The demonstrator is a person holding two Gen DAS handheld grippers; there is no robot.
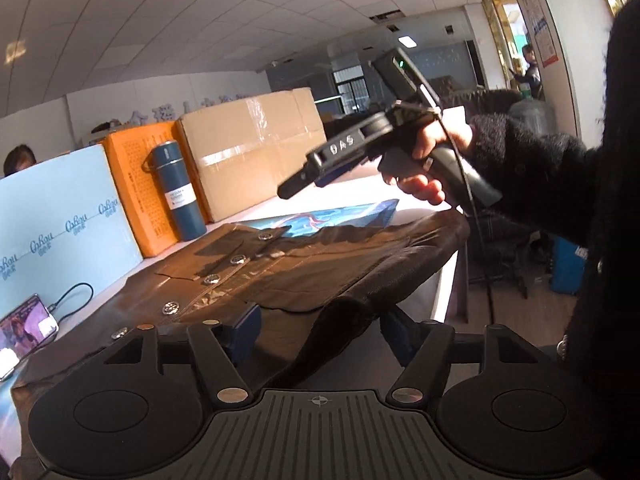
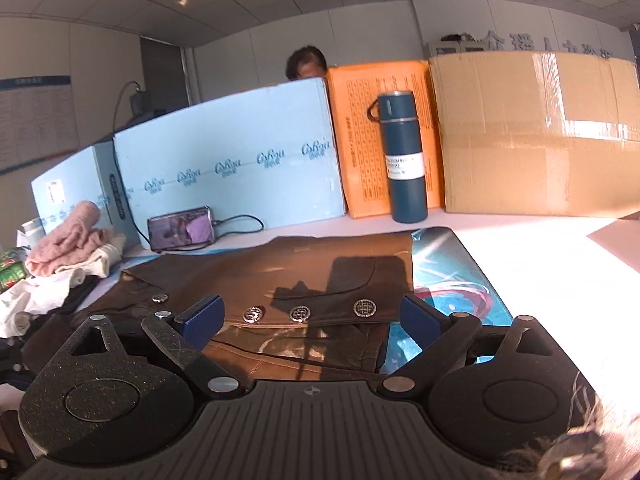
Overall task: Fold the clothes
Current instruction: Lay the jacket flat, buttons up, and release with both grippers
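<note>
While both tools gape wide and empty, the brown jacket overhangs the table's near edge.

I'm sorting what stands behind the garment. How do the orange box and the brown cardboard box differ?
The orange box is narrower and printed with a grid of small text; the brown cardboard box is wider, plain and sealed with clear tape. The blue flask stands before the orange one only. Both stand upright on the white table.

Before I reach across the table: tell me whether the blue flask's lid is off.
No: the blue flask stands upright with its lid on, against the orange box.
</note>
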